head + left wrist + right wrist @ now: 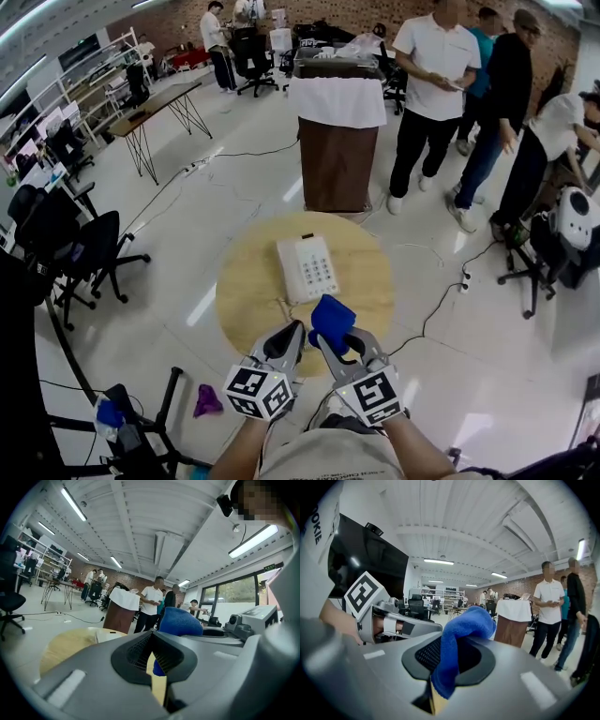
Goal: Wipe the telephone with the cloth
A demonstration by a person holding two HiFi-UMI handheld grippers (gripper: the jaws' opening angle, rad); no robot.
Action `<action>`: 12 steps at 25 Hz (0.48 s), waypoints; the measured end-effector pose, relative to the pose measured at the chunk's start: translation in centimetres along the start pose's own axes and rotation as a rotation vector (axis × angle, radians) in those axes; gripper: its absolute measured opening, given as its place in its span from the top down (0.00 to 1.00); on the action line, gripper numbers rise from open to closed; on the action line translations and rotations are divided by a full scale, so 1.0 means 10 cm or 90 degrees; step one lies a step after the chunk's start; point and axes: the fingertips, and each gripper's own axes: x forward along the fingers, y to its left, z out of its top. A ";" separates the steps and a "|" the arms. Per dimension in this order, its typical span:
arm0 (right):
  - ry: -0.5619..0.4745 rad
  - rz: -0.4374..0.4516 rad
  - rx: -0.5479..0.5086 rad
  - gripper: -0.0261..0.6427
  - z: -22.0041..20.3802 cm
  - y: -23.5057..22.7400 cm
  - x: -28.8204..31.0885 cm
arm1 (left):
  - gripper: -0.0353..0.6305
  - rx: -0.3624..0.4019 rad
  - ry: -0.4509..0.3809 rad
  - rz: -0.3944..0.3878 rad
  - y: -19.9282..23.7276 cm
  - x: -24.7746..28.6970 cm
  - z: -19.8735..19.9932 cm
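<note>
At table's [242, 291] 6 o'clock edge, cloth [332, 320] hides right gripper [336, 345] tips, clamped on it. Left gripper [294, 330] alongside, jaws together, empty. Both point toward 12, at telephone [307, 267].

the cloth [332, 321] is a soft, napped fabric, deep blue and wholly matt (its pile shows best in the right gripper view). the telephone [307, 268] has a smooth white plastic shell with a faint sheen. under it the round table [246, 300] is pale wood with visible grain, matt. the left gripper [151, 639] and the right gripper [449, 641] have smooth grey plastic bodies, satin rather than shiny, and their black pads [138, 651] carry a fine ribbed texture. the floor [234, 187] is pale and glossy, with bright reflections. a white fabric [337, 101] drapes over the brown, wood-look pedestal [336, 164].
</note>
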 end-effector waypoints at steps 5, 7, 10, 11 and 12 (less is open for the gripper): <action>0.005 0.014 0.004 0.86 -0.08 -0.20 0.12 | 0.94 -0.029 0.010 0.005 0.21 0.26 -0.07; 0.006 0.020 0.007 0.87 -0.10 -0.26 0.17 | 0.92 -0.051 0.016 0.003 0.33 0.35 -0.12; 0.010 0.028 0.010 0.87 -0.13 -0.34 0.23 | 0.88 -0.086 0.028 -0.002 0.54 0.49 -0.20; 0.012 0.030 0.012 0.87 -0.13 -0.37 0.25 | 0.87 -0.098 0.035 -0.004 0.62 0.55 -0.24; 0.014 0.032 0.013 0.87 -0.15 -0.39 0.27 | 0.85 -0.109 0.043 -0.007 0.70 0.60 -0.28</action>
